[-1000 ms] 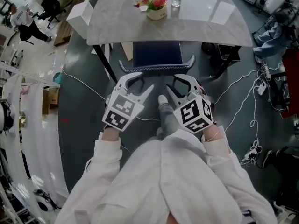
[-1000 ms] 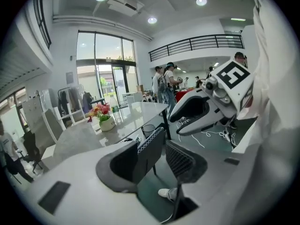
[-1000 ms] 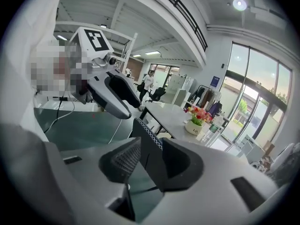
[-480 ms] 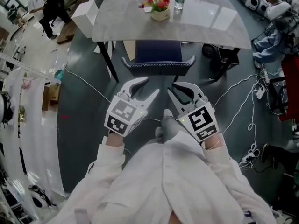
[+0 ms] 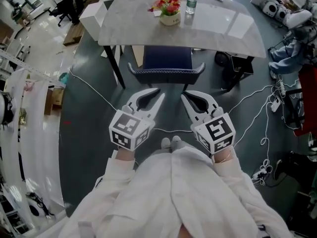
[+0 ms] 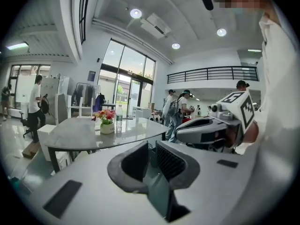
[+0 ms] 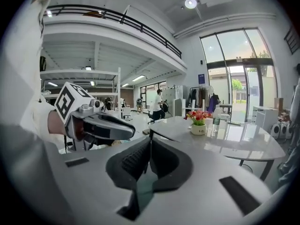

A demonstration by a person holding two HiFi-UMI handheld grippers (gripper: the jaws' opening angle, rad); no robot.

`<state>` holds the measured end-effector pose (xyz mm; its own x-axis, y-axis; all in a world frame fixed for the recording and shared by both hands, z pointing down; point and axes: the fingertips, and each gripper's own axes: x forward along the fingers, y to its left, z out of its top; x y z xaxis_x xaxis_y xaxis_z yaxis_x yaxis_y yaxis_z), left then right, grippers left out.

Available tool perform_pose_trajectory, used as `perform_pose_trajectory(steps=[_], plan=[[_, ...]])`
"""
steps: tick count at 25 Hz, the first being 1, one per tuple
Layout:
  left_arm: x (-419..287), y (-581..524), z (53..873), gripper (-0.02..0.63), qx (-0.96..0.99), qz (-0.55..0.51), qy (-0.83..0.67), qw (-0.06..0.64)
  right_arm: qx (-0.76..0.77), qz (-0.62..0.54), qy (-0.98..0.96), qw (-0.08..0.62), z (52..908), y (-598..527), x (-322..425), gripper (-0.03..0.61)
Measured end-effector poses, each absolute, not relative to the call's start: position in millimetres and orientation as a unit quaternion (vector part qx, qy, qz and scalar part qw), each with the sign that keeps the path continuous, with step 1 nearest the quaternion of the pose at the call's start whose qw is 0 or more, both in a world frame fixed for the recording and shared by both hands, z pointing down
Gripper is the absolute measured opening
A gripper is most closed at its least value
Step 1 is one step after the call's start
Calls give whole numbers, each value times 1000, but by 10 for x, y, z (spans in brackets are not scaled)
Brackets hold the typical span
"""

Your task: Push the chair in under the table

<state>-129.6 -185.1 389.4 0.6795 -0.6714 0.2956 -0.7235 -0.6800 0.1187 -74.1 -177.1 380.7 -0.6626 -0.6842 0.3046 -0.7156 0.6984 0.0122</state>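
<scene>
The chair (image 5: 167,58) sits tucked under the table (image 5: 218,29); the left gripper (image 5: 157,94) and right gripper (image 5: 184,97) have drawn back from it; left jaws have just closed to a narrow gap, right jaws meet, both empty; the push seems done.

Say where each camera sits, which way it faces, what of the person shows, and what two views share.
Head view: on the person's head, facing steeply down at the table, chair, left claw, right claw; white sleeves and shoes show.
Left gripper view: rides the left claw, facing along its jaws to the table; right claw at right.
Right gripper view: rides the right claw, facing the table; left claw at left.
Shared: both gripper views show the flower pot. Both claws' jaws have just been closing, nothing between them.
</scene>
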Motion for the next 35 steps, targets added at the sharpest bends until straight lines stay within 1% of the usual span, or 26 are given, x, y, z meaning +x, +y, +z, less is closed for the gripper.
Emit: perform_pose_trajectory(steps=[8,19,35], plan=[[-1016,-1750,3698,34,909,69,-391,130,393,63,-911,103,3541,-1797,-470,31],[-925,-1658,3572,18,914,56,-379,129,384,69,-919,60,3300,-1734,-447,30],[-942,-1672,3527,17,916,56,-374,137,390,78,-914,77,3351,-1744,-442,29]])
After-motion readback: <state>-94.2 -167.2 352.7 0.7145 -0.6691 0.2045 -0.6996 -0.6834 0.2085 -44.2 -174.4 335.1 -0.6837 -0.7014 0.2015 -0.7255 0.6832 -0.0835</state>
